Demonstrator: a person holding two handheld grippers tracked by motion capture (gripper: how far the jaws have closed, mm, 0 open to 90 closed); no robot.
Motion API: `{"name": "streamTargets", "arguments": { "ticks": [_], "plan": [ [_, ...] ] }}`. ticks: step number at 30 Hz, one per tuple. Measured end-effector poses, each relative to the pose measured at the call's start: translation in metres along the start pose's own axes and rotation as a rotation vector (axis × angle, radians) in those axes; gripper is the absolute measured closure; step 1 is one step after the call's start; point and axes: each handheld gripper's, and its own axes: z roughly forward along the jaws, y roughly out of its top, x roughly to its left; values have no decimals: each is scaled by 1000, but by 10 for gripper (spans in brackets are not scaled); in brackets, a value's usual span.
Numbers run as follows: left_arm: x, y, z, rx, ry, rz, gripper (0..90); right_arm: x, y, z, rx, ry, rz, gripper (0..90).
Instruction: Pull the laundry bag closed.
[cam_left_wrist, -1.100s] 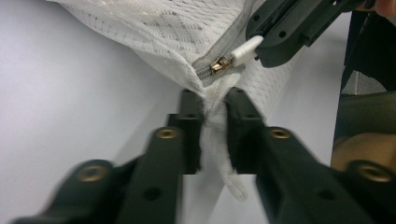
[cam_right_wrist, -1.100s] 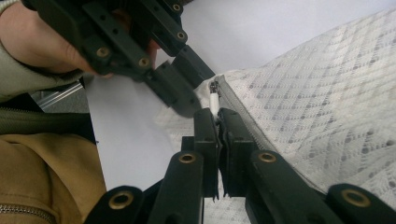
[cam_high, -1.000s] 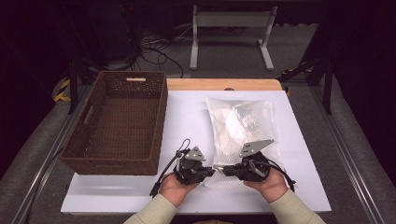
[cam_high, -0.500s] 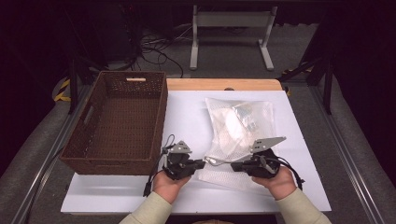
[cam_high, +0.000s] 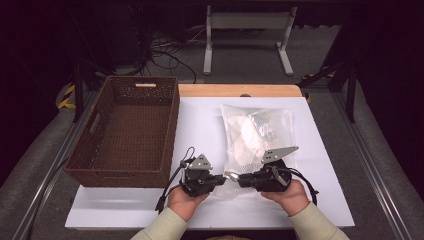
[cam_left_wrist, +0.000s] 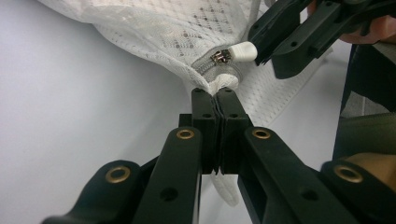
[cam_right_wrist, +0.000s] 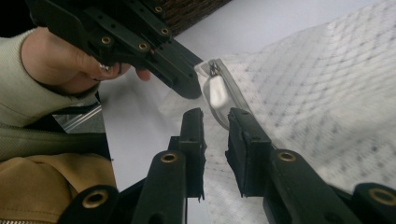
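Item, nearest me: my left gripper (cam_left_wrist: 215, 105), jaws pressed tight on the corner of the white mesh bag (cam_high: 252, 137) at the zipper's end, anchoring it at the table's near edge.

Item, just beside it: my right gripper (cam_right_wrist: 215, 122), jaws just eased apart and standing narrowly open; the white zipper pull (cam_right_wrist: 218, 91) sits ahead of the gap, unclamped. I judge the pull must be regripped before the zipper runs.

Item, farther left: wicker basket (cam_high: 127, 131), empty, on the white table (cam_high: 200, 125).

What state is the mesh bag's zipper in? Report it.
Shut, as far as visible: the slider with its white zipper pull sits at the corner of the mesh bag that the left gripper pinches.
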Motion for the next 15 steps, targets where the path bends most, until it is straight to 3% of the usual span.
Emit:
{"name": "streamTargets", "arguments": {
  "ticks": [15],
  "plan": [
    [-9, 0, 9, 39, -6, 40, 883, 0, 2, 5, -11, -6, 4, 826]
  ]
}}
